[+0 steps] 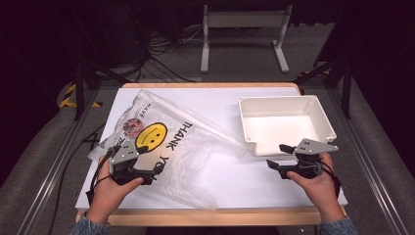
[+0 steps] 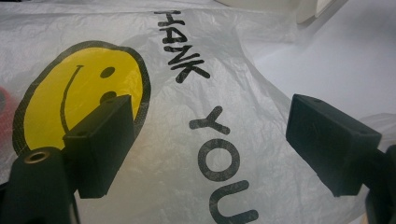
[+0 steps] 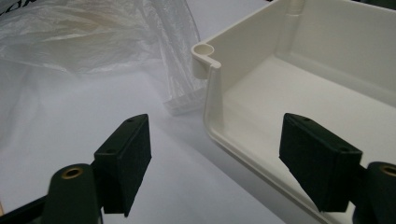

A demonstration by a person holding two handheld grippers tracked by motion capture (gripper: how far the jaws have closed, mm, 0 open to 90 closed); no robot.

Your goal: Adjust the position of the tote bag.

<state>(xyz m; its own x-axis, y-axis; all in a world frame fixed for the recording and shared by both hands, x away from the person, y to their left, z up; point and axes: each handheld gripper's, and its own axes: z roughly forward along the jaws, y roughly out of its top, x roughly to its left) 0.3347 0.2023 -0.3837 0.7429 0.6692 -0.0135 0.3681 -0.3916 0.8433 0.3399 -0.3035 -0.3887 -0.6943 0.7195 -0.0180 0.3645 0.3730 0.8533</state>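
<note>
A clear plastic bag (image 1: 171, 147) with a yellow smiley face (image 1: 150, 135) and black "THANK YOU" print lies flat across the left and middle of the white table (image 1: 244, 181). My left gripper (image 1: 155, 169) hovers open over the bag's near left part; in the left gripper view its jaws stand wide above the smiley (image 2: 81, 88) and the lettering (image 2: 215, 149), with nothing pinched. My right gripper (image 1: 278, 156) is open at the near left corner of a white empty bin (image 1: 284, 120). In the right gripper view the bin's corner (image 3: 208, 60) lies between the spread jaws, untouched.
The bag's twisted end (image 1: 230, 144) reaches the bin's left wall. The table's wooden front edge (image 1: 210, 215) runs close to both hands. A white frame stand (image 1: 242, 29) and cables lie on the floor beyond the table.
</note>
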